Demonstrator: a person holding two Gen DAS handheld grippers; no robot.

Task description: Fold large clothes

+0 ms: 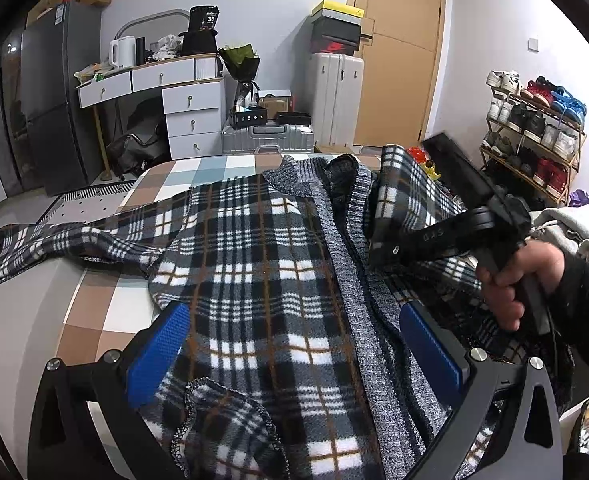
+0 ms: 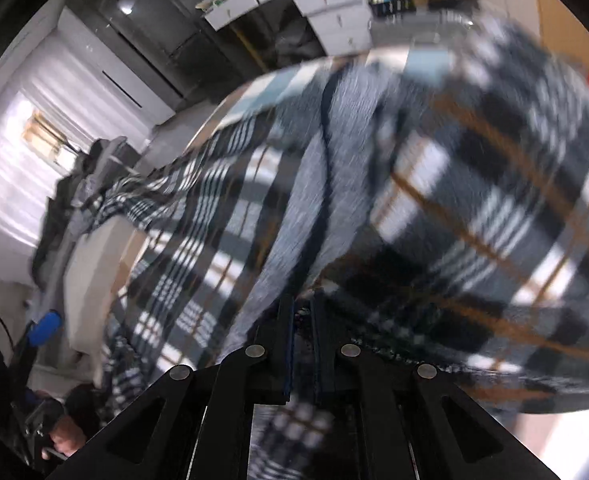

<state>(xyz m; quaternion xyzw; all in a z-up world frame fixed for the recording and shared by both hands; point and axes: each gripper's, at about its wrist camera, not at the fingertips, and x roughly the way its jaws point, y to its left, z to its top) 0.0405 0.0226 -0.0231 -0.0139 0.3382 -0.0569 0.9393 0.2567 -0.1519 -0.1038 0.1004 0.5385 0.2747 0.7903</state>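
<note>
A plaid fleece jacket [image 1: 254,280] with a grey knit placket is spread over a checked bedsheet [image 1: 106,300] across the centre of the left wrist view. The left gripper [image 1: 294,344] is held wide apart above it at the bottom of the frame, nothing pinched between its blue pads [image 1: 156,354]. At centre right, the right gripper [image 1: 378,252] is pressed into the fabric; in the blurred right wrist view its jaws are seen clamped on a plaid edge at lower centre
</note>
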